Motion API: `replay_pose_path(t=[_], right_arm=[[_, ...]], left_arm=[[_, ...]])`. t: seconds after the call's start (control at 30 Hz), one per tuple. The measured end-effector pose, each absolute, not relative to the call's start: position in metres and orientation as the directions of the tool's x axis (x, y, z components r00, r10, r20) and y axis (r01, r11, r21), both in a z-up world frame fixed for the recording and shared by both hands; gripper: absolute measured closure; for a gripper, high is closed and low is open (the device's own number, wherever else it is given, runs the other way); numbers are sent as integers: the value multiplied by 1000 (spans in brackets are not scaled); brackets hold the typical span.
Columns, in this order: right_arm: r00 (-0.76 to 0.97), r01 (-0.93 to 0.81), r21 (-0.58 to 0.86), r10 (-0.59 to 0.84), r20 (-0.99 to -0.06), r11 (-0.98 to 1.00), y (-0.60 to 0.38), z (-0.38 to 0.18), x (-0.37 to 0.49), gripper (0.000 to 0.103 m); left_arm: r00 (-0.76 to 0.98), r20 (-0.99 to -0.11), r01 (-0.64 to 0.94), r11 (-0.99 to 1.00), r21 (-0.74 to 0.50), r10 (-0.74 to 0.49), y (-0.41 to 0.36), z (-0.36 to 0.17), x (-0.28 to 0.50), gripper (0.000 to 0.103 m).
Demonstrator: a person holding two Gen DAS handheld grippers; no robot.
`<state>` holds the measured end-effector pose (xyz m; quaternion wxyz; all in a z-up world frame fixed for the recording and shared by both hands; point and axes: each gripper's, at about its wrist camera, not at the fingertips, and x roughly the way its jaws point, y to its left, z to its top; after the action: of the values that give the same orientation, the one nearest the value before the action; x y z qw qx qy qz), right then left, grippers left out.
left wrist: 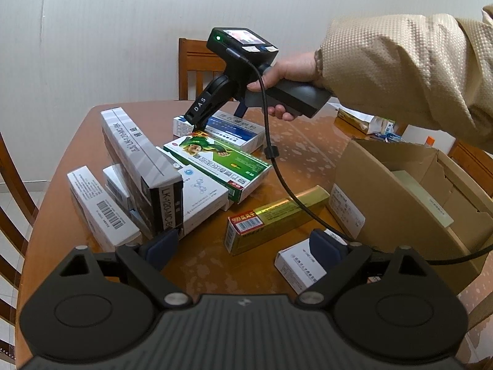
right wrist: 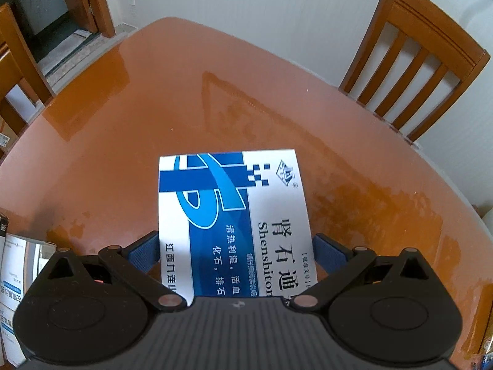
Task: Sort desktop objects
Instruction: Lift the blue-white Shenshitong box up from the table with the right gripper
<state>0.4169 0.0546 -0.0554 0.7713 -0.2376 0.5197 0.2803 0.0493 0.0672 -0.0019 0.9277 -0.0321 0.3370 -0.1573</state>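
1. Cardboard box point(left wrist: 400, 191), R side of table point(left wrist: 295, 154): flaps open, pale flat carton inside.
2. Right gripper point(right wrist: 234, 252): pads clamp blue-white box point(right wrist: 234, 215) on table.
3. Left gripper point(left wrist: 246, 246): jaws wide, holding nothing, over gold box point(left wrist: 277, 215).

left wrist: angled down, wide | right wrist: steep, close (shared: table point(left wrist: 308, 154))

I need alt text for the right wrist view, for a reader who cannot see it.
The right gripper has a blue and white medicine box between its blue pads, which touch the box's sides, above a glossy orange-brown table. A wooden chair stands at the table's far edge, and more white boxes lie at lower left.
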Motion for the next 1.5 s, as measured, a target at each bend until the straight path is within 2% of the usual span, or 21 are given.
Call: replay_pose_path(t=[0.83, 1.5], right_arm=[[292, -637, -67, 161, -943, 768, 45, -58, 418, 1], [340, -609, -69, 182, -922, 790, 27, -15, 403, 1]], left_arm=[[727, -613, 275, 950, -151, -308, 70, -1, 48, 11], [757, -578, 297, 948, -113, -305, 68, -2, 46, 11]])
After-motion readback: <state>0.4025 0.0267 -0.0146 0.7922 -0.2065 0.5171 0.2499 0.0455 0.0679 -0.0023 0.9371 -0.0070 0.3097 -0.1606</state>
